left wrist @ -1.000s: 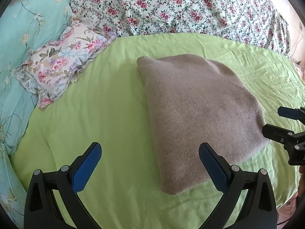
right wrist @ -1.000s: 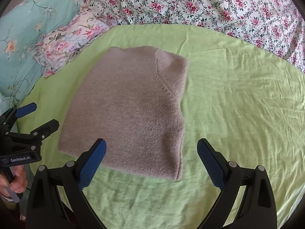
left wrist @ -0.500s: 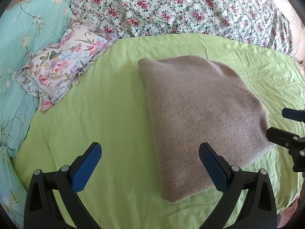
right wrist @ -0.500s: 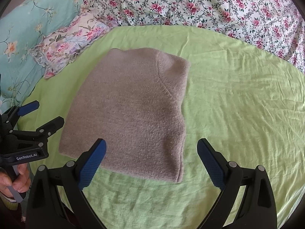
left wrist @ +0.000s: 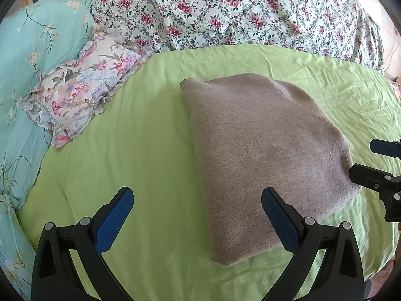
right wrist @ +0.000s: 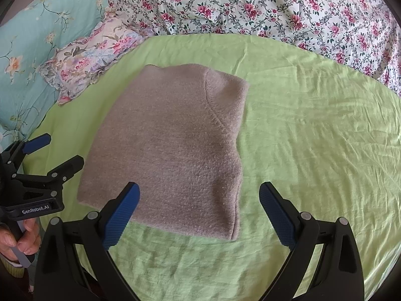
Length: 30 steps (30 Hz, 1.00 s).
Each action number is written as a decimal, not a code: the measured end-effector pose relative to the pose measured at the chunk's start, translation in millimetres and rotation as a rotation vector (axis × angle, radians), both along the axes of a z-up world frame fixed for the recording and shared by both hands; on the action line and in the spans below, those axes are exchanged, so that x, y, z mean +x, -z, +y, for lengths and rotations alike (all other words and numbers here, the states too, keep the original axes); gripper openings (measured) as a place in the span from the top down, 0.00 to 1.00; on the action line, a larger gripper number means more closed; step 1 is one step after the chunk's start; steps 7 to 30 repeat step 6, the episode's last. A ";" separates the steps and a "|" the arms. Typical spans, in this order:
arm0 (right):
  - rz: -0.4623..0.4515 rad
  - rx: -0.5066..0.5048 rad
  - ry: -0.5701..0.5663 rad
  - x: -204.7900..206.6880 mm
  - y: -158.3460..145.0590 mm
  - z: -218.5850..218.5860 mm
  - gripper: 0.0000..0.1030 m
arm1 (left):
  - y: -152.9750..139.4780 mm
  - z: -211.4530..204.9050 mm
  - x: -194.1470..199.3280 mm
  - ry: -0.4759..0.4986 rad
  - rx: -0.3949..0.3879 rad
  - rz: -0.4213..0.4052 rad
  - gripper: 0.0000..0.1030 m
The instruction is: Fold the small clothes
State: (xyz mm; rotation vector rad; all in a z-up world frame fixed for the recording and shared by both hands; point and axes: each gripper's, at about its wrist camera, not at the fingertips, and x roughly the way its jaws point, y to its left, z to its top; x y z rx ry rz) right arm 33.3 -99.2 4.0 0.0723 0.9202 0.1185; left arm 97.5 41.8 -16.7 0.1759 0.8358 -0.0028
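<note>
A: Where does the garment sit?

B: The folded taupe knit sweater lies flat on the lime-green sheet of the bed, roughly in the middle of it. A curved seam shows near its far right corner.

A: And the left gripper?

B: Its blue-padded fingers stand wide apart, holding nothing. It hovers over the near left part of the sweater; the right finger overlaps the fabric in that view, though I cannot tell whether it touches.

A: The right gripper?

B: Also spread wide and empty. Its left finger shows over the sweater's near edge and the other over bare sheet to the right of the garment.

A: Can each one see the other?

B: Yes. From the right wrist, the left gripper appears at the left edge, just beside the sweater's near left corner, with a hand wrapped around its handle.

A: What lies around the bed?

B: A ruffled floral pillow at the far left, a turquoise flowered quilt beside it, and a rose-print bedspread along the far side.
</note>
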 end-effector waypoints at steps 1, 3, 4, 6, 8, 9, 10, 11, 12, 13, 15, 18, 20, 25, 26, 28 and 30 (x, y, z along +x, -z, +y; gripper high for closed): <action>0.000 0.000 0.001 0.2 -0.3 -0.6 0.07 | 0.1 -0.1 -0.1 0.000 -0.002 0.001 0.01; 0.000 -0.001 0.003 0.1 0.7 -0.6 0.07 | -0.2 -0.6 -0.4 0.003 -0.005 0.001 0.01; 0.000 0.000 0.003 0.3 0.8 -1.4 0.07 | -0.5 -0.6 -0.2 0.004 -0.005 0.001 0.01; 0.001 0.001 0.004 0.5 1.2 -0.7 0.07 | -0.7 -0.3 0.4 0.009 -0.009 0.002 0.01; 0.001 0.001 0.004 0.5 1.2 -0.7 0.07 | -0.7 -0.3 0.4 0.009 -0.009 0.002 0.01; 0.001 0.001 0.004 0.5 1.2 -0.7 0.07 | -0.7 -0.3 0.4 0.009 -0.009 0.002 0.01; 0.001 0.001 0.004 0.5 1.2 -0.7 0.07 | -0.7 -0.3 0.4 0.009 -0.009 0.002 0.01; 0.001 0.001 0.004 0.5 1.2 -0.7 0.07 | -0.7 -0.3 0.4 0.009 -0.009 0.002 0.01; 0.001 0.001 0.004 0.5 1.2 -0.7 0.07 | -0.7 -0.3 0.4 0.009 -0.009 0.002 0.01; 0.001 0.001 0.004 0.5 1.2 -0.7 0.07 | -0.7 -0.3 0.4 0.009 -0.009 0.002 0.01; 0.001 0.001 0.004 0.5 1.2 -0.7 0.07 | -0.7 -0.3 0.4 0.009 -0.009 0.002 0.01; 0.001 0.001 0.004 0.5 1.2 -0.7 0.07 | -0.7 -0.3 0.4 0.009 -0.009 0.002 0.01; 0.001 0.001 0.004 0.5 1.2 -0.7 0.07 | -0.7 -0.3 0.4 0.009 -0.009 0.002 0.01; 0.001 0.001 0.004 0.5 1.2 -0.7 0.07 | -0.7 -0.3 0.4 0.009 -0.009 0.002 0.01; 0.001 0.001 0.004 0.5 1.2 -0.7 0.07 | -0.7 -0.3 0.4 0.009 -0.009 0.002 0.01; 0.001 0.001 0.004 0.5 1.2 -0.7 0.07 | -0.7 -0.3 0.4 0.009 -0.009 0.002 0.01; 0.001 0.001 0.004 0.5 1.2 -0.7 0.07 | -0.7 -0.3 0.4 0.009 -0.009 0.002 0.01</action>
